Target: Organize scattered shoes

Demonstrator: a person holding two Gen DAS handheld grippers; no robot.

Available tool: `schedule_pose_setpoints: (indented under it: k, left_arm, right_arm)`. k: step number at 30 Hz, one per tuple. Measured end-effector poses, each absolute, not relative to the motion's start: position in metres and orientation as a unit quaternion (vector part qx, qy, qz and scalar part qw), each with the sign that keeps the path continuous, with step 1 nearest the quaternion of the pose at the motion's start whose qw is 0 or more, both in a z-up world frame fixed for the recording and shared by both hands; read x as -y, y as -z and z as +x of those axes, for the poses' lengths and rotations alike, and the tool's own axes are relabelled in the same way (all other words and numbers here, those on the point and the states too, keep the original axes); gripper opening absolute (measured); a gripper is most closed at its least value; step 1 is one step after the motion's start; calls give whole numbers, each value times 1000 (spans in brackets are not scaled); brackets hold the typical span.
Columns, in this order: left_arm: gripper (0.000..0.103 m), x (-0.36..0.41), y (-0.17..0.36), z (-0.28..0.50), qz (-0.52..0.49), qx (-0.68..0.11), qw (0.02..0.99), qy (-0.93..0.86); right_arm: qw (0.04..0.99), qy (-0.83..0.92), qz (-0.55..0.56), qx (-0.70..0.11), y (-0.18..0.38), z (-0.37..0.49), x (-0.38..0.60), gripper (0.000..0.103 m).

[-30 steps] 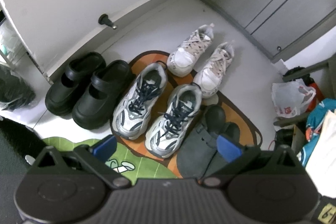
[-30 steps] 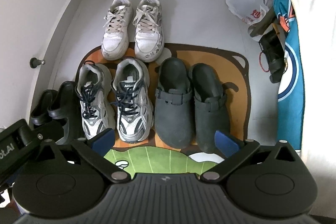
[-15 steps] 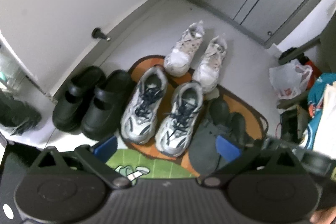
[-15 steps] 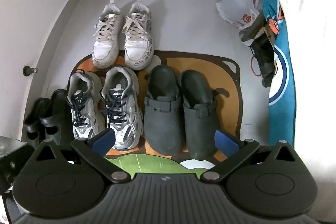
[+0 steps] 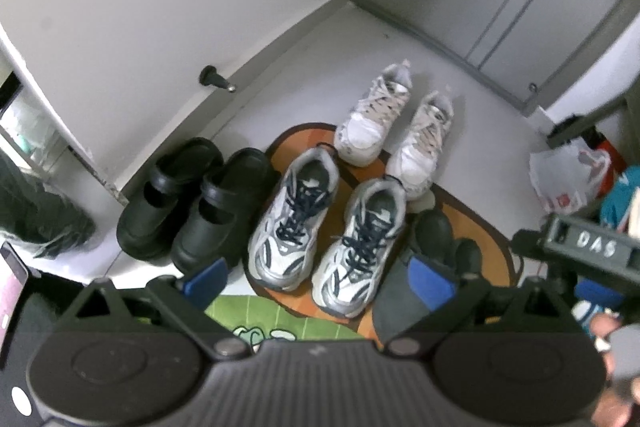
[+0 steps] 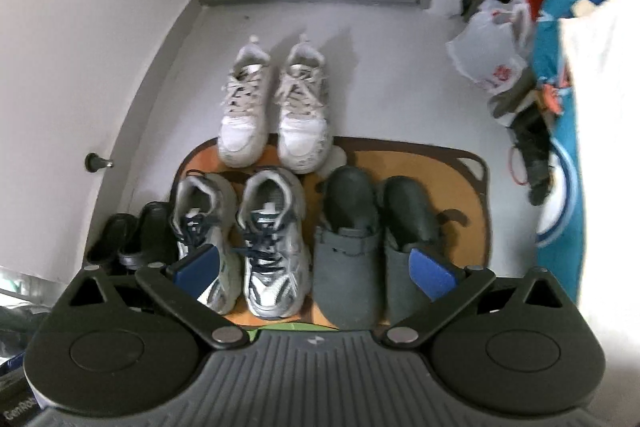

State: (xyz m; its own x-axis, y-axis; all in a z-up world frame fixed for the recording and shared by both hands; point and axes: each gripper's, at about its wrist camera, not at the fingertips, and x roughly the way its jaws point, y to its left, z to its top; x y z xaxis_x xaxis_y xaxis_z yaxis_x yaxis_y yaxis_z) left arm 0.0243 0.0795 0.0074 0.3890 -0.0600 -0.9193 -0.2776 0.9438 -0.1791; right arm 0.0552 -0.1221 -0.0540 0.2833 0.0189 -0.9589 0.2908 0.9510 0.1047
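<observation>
Both hand-held grippers, left and right, hang spread wide and empty above the paired shoes lined up on the mat below.

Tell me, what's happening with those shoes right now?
Left tongs open, empty. Right tongs open, empty. Four pairs lined up: white sneakers, grey laced trainers, dark suede clogs, black rubber clogs. Nothing blocking.

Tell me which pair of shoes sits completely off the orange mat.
The black chunky clogs, at the far left by the wall. They stand on bare floor, while the grey sneakers, dark slip-on clogs and white sneakers' toes are on the mat.
</observation>
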Motion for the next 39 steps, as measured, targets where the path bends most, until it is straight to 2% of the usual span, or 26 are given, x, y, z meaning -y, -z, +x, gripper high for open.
schedule_pose_setpoints:
  k: [11,21,30,32,35,39]
  left_arm:
    - [99,-79,11,50,-224,-532,809,-111]
    - [99,-73,25,53,-273,-509,802,-150]
    - [99,-48,5,59,-229,-526,807,-141]
    - [99,-47,6,62,-214,-517,818,-134]
    - [99,-57,22,71,-254,-531,799,-123]
    - [99,-65,36,86,-262,-544,790,-108]
  right_arm:
    - [782,78,181,-591,62,85,132,103]
    - [804,93,190,-556,34,90,152,103]
    - [805,97,213,-545,29,100,174,103]
    - [815,100,190,-538,28,99,171,103]
    - [831,93,143,-529,26,98,161,103]
    - [827,99,133,-537,36,108,147,103]
